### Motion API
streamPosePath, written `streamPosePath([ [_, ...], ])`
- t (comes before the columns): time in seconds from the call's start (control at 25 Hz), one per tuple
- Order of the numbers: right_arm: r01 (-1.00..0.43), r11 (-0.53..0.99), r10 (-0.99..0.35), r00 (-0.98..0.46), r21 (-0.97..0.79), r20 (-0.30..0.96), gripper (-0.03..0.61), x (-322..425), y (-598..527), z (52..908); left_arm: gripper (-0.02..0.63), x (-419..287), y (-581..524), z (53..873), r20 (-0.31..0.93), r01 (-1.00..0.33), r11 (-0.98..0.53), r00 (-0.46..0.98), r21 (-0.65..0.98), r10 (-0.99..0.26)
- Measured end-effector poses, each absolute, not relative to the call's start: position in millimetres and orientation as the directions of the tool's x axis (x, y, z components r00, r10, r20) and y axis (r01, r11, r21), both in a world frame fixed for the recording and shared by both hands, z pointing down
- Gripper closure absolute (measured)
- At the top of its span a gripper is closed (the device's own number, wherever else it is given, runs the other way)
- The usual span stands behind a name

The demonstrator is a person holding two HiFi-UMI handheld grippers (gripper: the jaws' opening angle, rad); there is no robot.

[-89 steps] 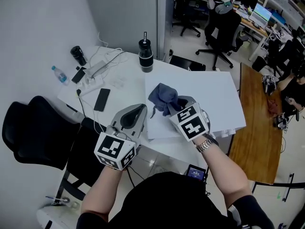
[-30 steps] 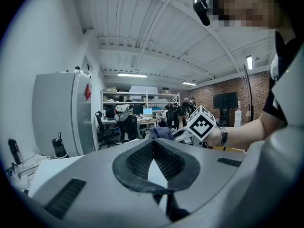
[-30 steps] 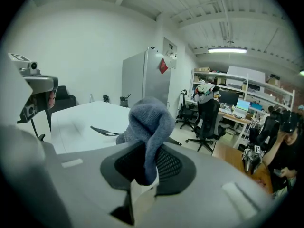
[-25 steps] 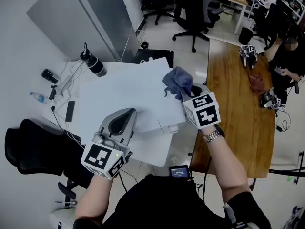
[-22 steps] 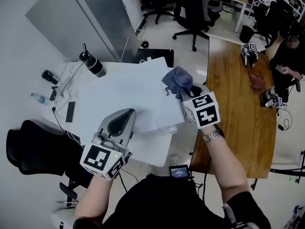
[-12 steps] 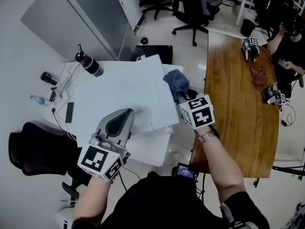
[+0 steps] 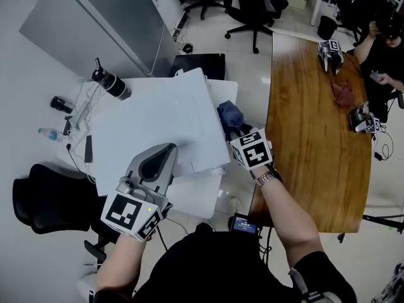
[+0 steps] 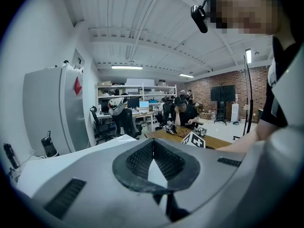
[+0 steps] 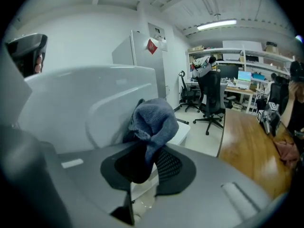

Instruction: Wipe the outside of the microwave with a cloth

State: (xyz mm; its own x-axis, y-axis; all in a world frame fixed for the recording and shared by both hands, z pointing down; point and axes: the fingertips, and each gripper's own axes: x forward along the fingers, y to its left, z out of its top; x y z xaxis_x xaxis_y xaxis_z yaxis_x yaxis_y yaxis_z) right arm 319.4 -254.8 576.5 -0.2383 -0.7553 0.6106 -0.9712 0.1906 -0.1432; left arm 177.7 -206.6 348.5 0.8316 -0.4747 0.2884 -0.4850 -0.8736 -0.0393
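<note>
Right gripper (image 7: 236, 133), clamping the cloth (image 7: 230, 114), has dropped beside the microwave (image 7: 151, 115): side wiping likely begins. Left gripper (image 7: 168, 150) stays closed, empty.

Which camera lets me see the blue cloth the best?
The right gripper view: the blue cloth fills the middle, bunched up and pinched in the right gripper. The head view shows it only small, beside the white microwave. The left gripper view doesn't show it.

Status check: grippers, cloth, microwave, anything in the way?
Left gripper shut, empty, over top of white box-shaped microwave. Right gripper shut on crumpled blue-grey cloth, at microwave's side. Nothing blocking.
</note>
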Motion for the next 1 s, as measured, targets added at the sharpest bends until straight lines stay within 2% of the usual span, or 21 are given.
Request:
streamPosePath([
  [0.64,-0.966,0.171,-0.665,-0.258,-0.194,0.701,0.517,320,-249,652,0.609,197,-198,354,0.310,-0.479,-0.877,0.827,-0.047,-0.469],
  [1.0,-0.963,0.163,-0.617,-0.270,-0.215,0.739,0.517,315,-248,682,0.609,232,-195,357,0.319,-0.422,-0.905,0.852,-0.053,-0.415],
])
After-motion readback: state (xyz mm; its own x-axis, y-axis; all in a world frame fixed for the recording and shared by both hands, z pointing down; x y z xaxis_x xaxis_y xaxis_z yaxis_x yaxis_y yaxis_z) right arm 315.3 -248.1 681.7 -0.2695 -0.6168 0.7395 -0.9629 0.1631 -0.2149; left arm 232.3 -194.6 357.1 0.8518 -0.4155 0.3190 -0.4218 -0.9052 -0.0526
